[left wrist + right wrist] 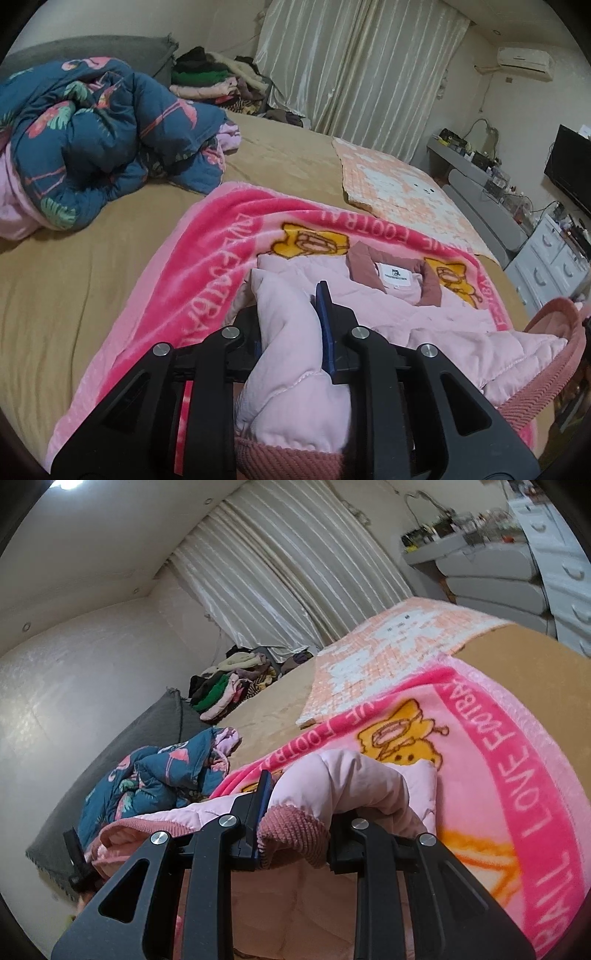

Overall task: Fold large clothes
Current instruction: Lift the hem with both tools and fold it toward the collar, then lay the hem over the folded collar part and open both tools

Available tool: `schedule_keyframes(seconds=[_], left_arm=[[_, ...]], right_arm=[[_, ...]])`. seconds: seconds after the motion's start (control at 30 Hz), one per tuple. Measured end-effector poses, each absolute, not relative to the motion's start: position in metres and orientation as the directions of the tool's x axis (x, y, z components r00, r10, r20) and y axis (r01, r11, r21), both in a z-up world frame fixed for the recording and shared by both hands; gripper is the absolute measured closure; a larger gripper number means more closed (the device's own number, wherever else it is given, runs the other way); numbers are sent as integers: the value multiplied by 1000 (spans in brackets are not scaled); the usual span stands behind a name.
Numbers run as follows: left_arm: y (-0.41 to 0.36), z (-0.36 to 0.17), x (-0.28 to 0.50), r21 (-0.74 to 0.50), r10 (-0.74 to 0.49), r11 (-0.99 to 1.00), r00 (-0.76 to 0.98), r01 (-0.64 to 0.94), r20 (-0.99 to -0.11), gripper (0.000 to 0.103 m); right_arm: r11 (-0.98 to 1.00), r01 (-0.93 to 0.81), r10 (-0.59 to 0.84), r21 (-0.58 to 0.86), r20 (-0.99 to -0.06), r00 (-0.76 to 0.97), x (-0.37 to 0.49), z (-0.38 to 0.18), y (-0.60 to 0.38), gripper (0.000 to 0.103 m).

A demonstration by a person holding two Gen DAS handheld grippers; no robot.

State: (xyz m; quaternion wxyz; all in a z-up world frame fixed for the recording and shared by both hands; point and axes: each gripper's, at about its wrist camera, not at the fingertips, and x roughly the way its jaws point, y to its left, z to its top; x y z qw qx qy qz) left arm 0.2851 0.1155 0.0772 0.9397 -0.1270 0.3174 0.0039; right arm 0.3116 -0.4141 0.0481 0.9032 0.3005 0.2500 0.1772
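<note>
A pale pink quilted jacket (436, 314) with dusty-rose corduroy collar and cuffs lies on a bright pink blanket (207, 258) on the bed. My left gripper (291, 325) is shut on a bunched fold of the jacket near its left side, with one blue pad (327, 325) showing. My right gripper (299, 812) is shut on a jacket sleeve (347, 782) at its corduroy cuff (295, 830) and holds it lifted above the blanket (498, 760). Its right finger is hidden by the fabric.
A crumpled blue flamingo quilt (92, 140) lies at the bed's far left. A peach checked mat (399, 184) lies at the far right. A pile of clothes (218, 77) sits by the curtain. Drawers (554, 258) and a TV (569, 166) stand right of the bed.
</note>
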Motion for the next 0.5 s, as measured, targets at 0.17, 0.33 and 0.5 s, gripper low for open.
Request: schedule_keyframes(seconds=[0.17, 0.33, 0.5], left_arm=[[113, 69, 292, -233, -67, 968, 809, -88, -584, 85], [116, 62, 300, -246, -84, 966, 816, -74, -572, 80], [119, 52, 303, -282, -123, 958, 819, -49, -560, 60]], right_arm=[[759, -116, 447, 641, -383, 809, 326, 38, -415, 80], [769, -65, 417, 636, -422, 805, 339, 31, -411, 80], [791, -27, 388, 612, -466, 795, 351, 22, -405, 80]])
